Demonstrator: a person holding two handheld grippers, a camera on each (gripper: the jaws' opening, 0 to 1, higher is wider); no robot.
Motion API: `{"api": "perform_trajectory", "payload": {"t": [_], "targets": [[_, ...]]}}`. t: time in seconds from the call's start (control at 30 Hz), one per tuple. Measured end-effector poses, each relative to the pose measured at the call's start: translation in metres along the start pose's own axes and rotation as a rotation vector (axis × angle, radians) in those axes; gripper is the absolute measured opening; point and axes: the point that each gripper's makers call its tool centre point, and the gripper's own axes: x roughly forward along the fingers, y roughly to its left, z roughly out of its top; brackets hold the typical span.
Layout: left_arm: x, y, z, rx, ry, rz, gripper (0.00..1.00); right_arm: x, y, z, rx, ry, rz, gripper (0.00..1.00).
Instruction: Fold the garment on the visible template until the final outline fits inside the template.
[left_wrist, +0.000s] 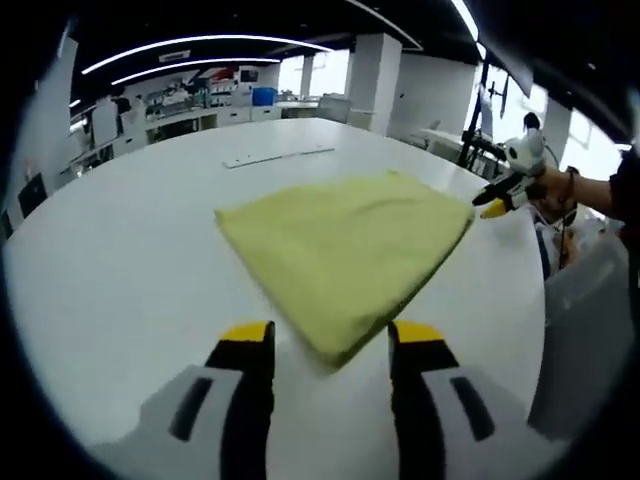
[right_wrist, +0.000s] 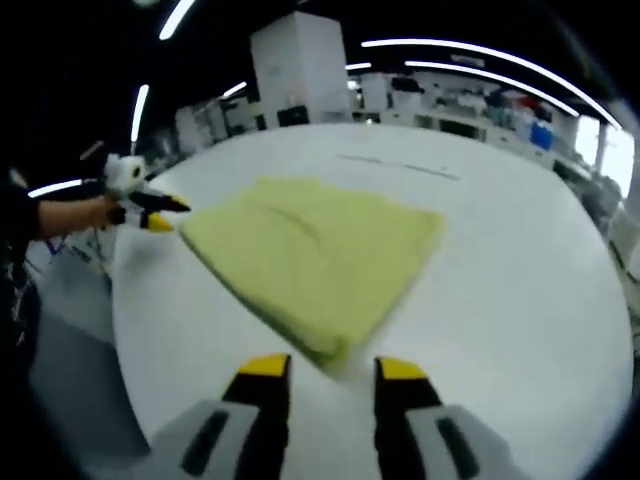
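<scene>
- Left gripper view, starting at the left edge: I see shelves and cabinets (left_wrist: 190, 100) far off along the back wall, past the rim of a big white table (left_wrist: 110, 260).
- A thin pale strip (left_wrist: 277, 156) lies flat on the table beyond the cloth, well apart from it.
- My left gripper (left_wrist: 330, 345) rises from the bottom with its yellow-tipped jaws spread apart and nothing between them; the near corner of the cloth sits just ahead of the gap, not pinched.
- The yellow cloth (left_wrist: 345, 250) lies folded and flat in the middle of the table, one corner pointing at me. I can make out no template outline under it.
- At the right, my right gripper (left_wrist: 497, 203) comes in held by a hand (left_wrist: 553, 188), its tip just at the cloth's far right corner; from this side I cannot tell whether it touches.
- Right gripper view, from the left: the left gripper (right_wrist: 160, 212) reaches in near the cloth's (right_wrist: 310, 250) left corner.
- At bottom centre, the right gripper's (right_wrist: 333, 375) jaws stand released, empty, with the folded edge just ahead of them.
- White table (right_wrist: 520, 290) spreads bare to the right.
</scene>
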Motion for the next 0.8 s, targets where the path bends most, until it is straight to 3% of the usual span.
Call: {"api": "perform_trajectory", "payload": {"t": [0.13,0.27,0.43,0.6,0.8], "targets": [[0.002,-0.005,-0.006,-0.014,0.013,-0.030,0.27,0.003,-0.003,-0.003,0.035,-0.019,0.008,0.16],[0.003,-0.002,-0.008,-0.012,0.022,-0.028,0.25,0.006,-0.002,-0.004,0.044,-0.026,0.011,0.07],[0.003,-0.003,-0.010,-0.007,0.034,-0.036,0.15,0.007,-0.003,-0.002,0.064,-0.052,0.003,0.02],[0.003,0.000,-0.015,-0.007,0.052,-0.030,0.07,0.007,-0.002,-0.002,0.042,-0.041,0.010,0.00],[0.003,-0.003,-0.016,-0.017,0.058,-0.032,0.05,0.005,-0.003,-0.003,0.023,-0.035,0.012,0.00]]}}
